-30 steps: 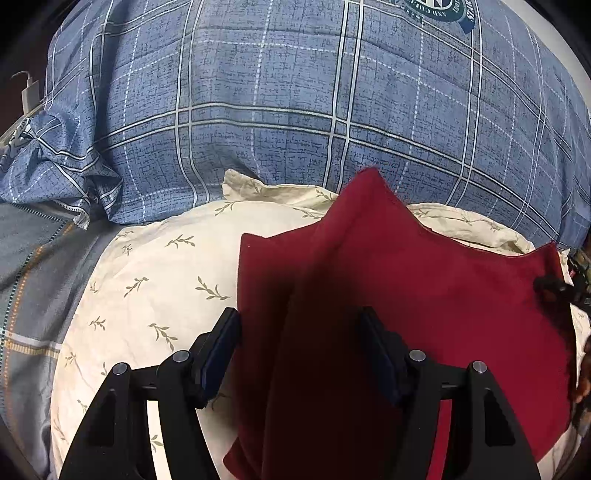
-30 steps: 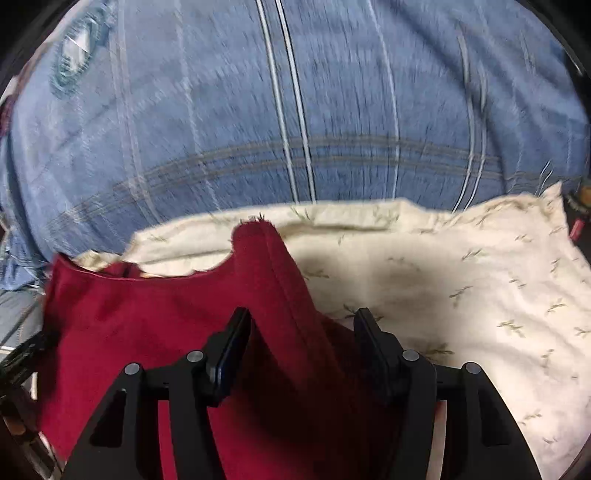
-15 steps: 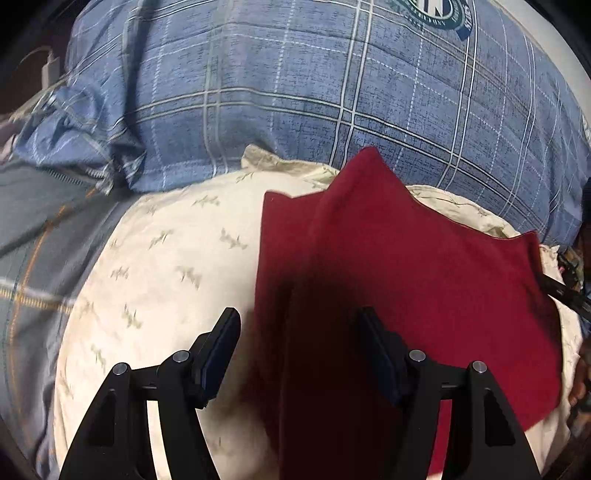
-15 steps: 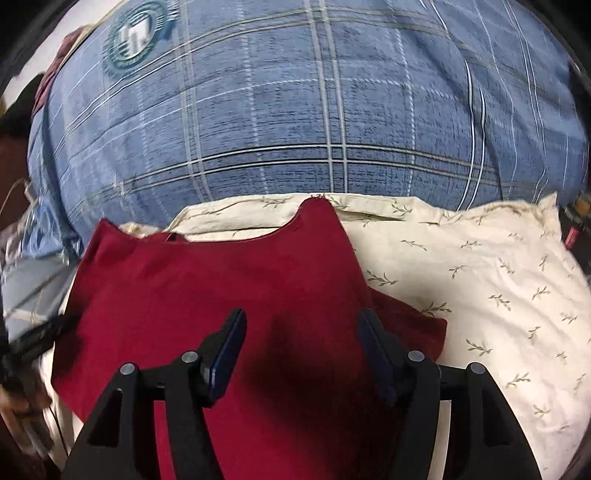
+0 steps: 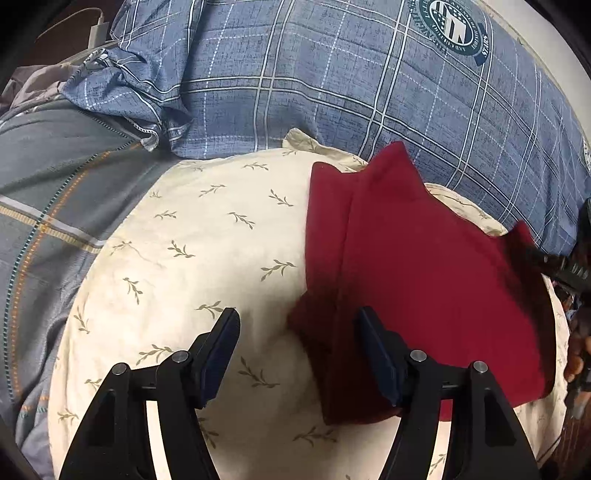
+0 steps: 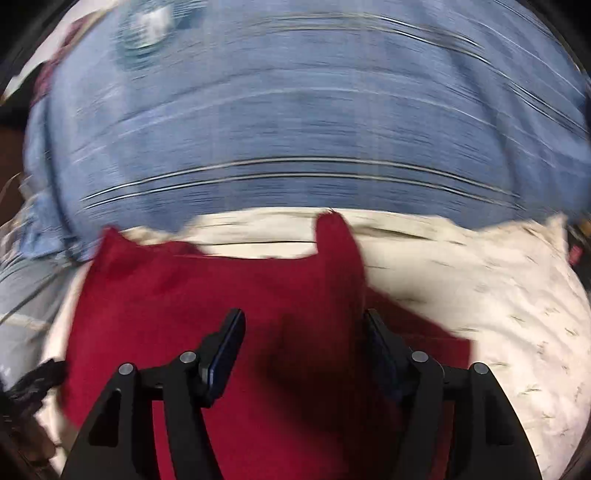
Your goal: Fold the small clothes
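Note:
A dark red garment lies partly folded on a cream pillow with a leaf print. In the left wrist view my left gripper is open and empty, its jaws wide apart, at the garment's left edge over the pillow. In the blurred right wrist view the red garment spreads under my right gripper, which is open and holds nothing. A folded flap of the garment sticks out to the right.
A blue plaid pillow with a round badge lies behind the cream one. Grey striped bedding is at the left. A white charger cable sits at the far left. The other gripper's tip shows at the right edge.
My left gripper has moved left, off the red garment and over bare pillow. My right gripper is moving fast, so its view is blurred. Both stay open.

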{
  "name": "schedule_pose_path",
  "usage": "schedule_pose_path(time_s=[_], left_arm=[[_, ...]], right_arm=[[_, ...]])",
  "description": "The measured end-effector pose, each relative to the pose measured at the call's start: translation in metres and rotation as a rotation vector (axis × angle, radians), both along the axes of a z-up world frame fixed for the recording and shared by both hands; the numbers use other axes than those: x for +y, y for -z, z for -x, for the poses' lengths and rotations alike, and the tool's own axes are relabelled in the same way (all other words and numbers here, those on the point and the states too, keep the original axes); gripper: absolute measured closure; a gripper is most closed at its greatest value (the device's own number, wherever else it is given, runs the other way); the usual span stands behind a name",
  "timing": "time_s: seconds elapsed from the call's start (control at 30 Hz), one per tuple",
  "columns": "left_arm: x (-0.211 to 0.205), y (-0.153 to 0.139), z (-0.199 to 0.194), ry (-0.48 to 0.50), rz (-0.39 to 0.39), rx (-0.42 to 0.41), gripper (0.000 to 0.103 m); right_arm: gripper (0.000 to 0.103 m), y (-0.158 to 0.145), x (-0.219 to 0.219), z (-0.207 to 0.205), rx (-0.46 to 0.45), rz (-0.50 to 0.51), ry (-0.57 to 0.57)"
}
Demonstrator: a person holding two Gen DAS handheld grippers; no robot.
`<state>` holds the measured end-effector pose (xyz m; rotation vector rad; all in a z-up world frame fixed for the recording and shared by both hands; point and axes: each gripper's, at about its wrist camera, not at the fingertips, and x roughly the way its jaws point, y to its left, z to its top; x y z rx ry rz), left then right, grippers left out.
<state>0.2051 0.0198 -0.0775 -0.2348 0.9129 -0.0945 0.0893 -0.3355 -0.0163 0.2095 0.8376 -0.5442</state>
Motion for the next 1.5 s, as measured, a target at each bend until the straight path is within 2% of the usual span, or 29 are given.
schedule_pose_path(time_s=[0.1,0.23,0.3,0.43,0.5,0.63,0.7,0.77,0.83,0.9,1.03,1.1,1.13,1.17,1.2,1.27,1.33,1.5], left_arm=[[0.002,0.004,-0.001,0.031,0.004,0.001,0.037],[0.018,0.011,-0.009,0.049,0.080,0.036,0.032],[0.024,0.014,-0.011,0.025,0.102,0.021,0.030],[0.021,0.016,-0.014,0.032,0.087,0.017,0.029],[0.017,0.016,-0.016,0.033,0.073,0.012,0.029],[0.016,0.018,-0.019,0.037,0.079,0.017,0.029],[0.017,0.019,-0.019,0.039,0.087,0.022,0.029],[0.018,0.019,-0.018,0.038,0.093,0.024,0.029],[0.019,0.018,-0.017,0.032,0.092,0.022,0.029],[0.020,0.017,-0.016,0.030,0.100,0.022,0.029],[0.022,0.015,-0.013,0.033,0.114,0.017,0.031],[0.024,0.013,-0.011,0.038,0.117,0.014,0.031],[0.025,0.012,-0.010,0.040,0.119,0.011,0.031],[0.027,0.011,-0.008,0.040,0.121,0.007,0.031],[0.030,0.010,-0.007,0.032,0.122,0.001,0.031],[0.040,0.007,-0.005,0.009,0.136,-0.010,0.031],[0.050,0.005,-0.004,-0.026,0.142,-0.022,0.031],[0.073,0.004,0.001,-0.119,0.132,-0.031,0.031]], right_arm=[[0.036,0.009,0.031,-0.040,0.011,-0.074,-0.103],[0.036,0.028,0.065,-0.094,0.030,-0.073,-0.192],[0.036,0.039,0.075,-0.119,0.038,-0.089,-0.215],[0.036,0.066,0.080,-0.168,0.059,-0.095,-0.202],[0.034,0.084,0.076,-0.187,0.079,-0.117,-0.160],[0.031,0.090,0.072,-0.193,0.051,-0.105,-0.150],[0.032,0.081,0.072,-0.176,0.016,-0.128,-0.162],[0.032,0.073,0.067,-0.151,0.023,-0.103,-0.171],[0.032,0.066,0.052,-0.113,0.045,-0.043,-0.139],[0.032,0.059,0.024,-0.071,0.038,-0.043,-0.072],[0.033,0.027,-0.048,0.006,-0.041,-0.020,0.169],[0.030,0.009,-0.080,0.039,-0.077,0.008,0.369],[0.030,0.003,-0.091,0.052,-0.119,-0.031,0.428],[0.030,-0.001,-0.095,0.063,-0.180,-0.104,0.435],[0.031,-0.004,-0.092,0.067,-0.216,-0.171,0.393],[0.031,-0.005,-0.063,0.052,-0.172,-0.191,0.274],[0.031,-0.003,-0.014,0.031,-0.119,-0.163,0.100],[0.035,0.024,0.122,-0.019,-0.022,-0.220,-0.327]])
